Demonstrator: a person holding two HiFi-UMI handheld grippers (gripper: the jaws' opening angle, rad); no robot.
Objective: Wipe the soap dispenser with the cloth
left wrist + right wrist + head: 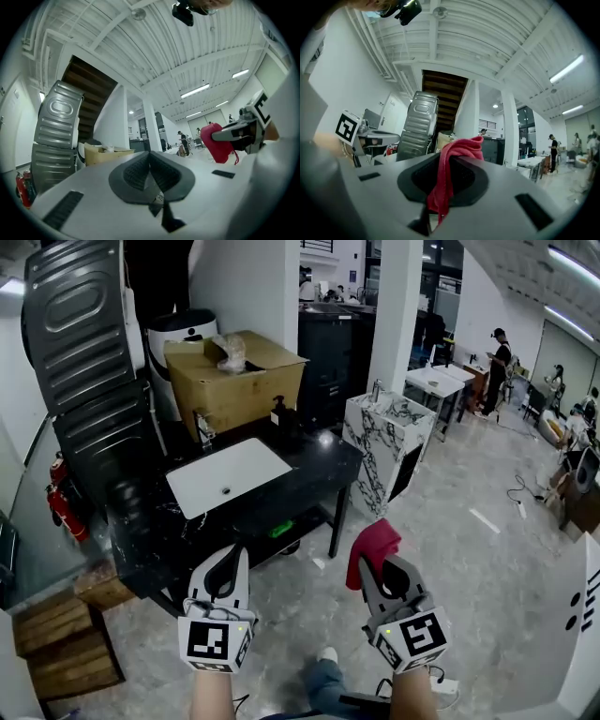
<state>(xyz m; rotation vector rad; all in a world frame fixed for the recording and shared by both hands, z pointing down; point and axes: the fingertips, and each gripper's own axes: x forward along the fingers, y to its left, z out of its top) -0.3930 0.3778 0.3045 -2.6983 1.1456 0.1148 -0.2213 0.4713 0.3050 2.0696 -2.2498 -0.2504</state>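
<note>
The black bench (314, 463) stands well ahead, and the dark soap dispenser (279, 411) at its back edge, beside the cardboard box (234, 381), looks untouched, so wiping has not begun. The right hand-held gripper (370, 563) is clamped on the red cloth (373, 542). The left hand-held gripper (234, 557) is closed and empty, so the approach and the whole wipe remain.

The left tongs (150, 155) point slightly upward, their dark ribbed jaws pressed together with nothing between them. To the right, the right tongs (220, 137) pinch a crumpled red cloth (215, 144). At left leans a tall grey ribbed metal panel (55, 136), with a brown cardboard box (105, 153) beside it.
</note>
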